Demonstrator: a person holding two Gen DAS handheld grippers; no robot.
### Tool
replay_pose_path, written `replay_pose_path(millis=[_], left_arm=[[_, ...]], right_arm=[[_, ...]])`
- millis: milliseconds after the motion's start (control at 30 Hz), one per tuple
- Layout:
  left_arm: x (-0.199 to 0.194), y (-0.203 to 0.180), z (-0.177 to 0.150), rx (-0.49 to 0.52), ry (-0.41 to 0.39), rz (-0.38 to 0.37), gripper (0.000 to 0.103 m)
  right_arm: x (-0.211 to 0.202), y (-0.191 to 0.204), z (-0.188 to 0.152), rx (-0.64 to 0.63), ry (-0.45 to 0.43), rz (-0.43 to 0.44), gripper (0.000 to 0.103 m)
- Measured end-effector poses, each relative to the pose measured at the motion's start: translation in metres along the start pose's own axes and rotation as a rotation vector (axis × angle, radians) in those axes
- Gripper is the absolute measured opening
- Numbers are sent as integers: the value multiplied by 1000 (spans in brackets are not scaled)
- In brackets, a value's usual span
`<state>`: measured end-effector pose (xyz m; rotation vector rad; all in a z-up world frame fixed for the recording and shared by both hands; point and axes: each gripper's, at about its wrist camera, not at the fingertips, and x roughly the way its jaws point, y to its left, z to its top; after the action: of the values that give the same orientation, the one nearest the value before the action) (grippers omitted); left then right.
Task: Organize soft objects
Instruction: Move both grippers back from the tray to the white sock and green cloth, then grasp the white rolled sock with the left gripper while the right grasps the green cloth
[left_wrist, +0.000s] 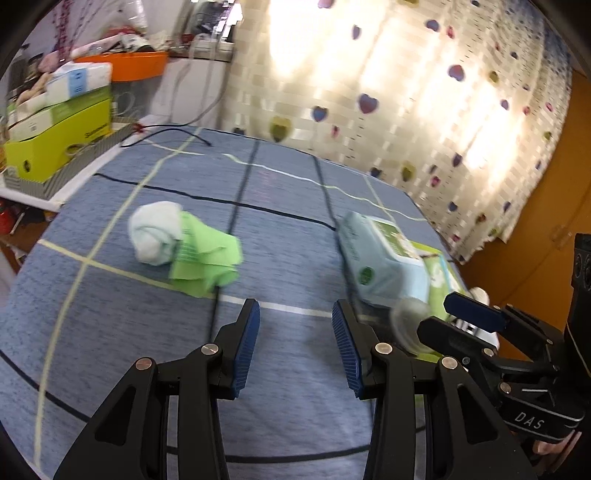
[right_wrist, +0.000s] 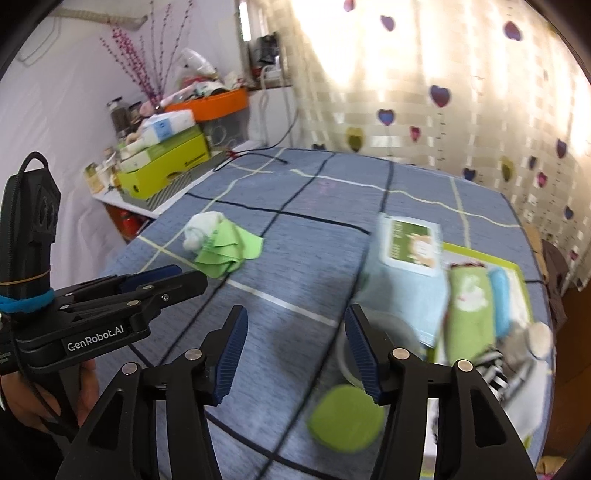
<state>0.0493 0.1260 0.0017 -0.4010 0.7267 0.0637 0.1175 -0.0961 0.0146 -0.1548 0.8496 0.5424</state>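
On the blue checked tablecloth, a loose heap of light-green cloth with a pale rolled sock against it lies apart from everything else. Well to the right of that heap sits a pack of wet wipes, and beyond it a green-edged tray already holds rolled towels. Nearer than the heap, the left gripper hangs with jaws apart and nothing between them; the right gripper is likewise spread and empty. The step looks like an approach to the heap. Next, one gripper must reach farther, straddle a fold of cloth and close.
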Motion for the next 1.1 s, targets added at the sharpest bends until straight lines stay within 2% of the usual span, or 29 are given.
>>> replay_pose_path(millis=[400, 733, 900, 1100], left_arm=[[5, 68, 11, -95, -11, 83, 42], [4, 121, 16, -178, -12, 120, 42], [8, 137, 23, -191, -4, 117, 42], [19, 146, 34, -196, 23, 99, 42]], right_arm=[[64, 42, 34, -62, 80, 72, 56], [134, 77, 63, -109, 154, 130, 57], [176, 82, 68, -91, 203, 124, 57], [206, 81, 73, -61, 233, 99, 57]])
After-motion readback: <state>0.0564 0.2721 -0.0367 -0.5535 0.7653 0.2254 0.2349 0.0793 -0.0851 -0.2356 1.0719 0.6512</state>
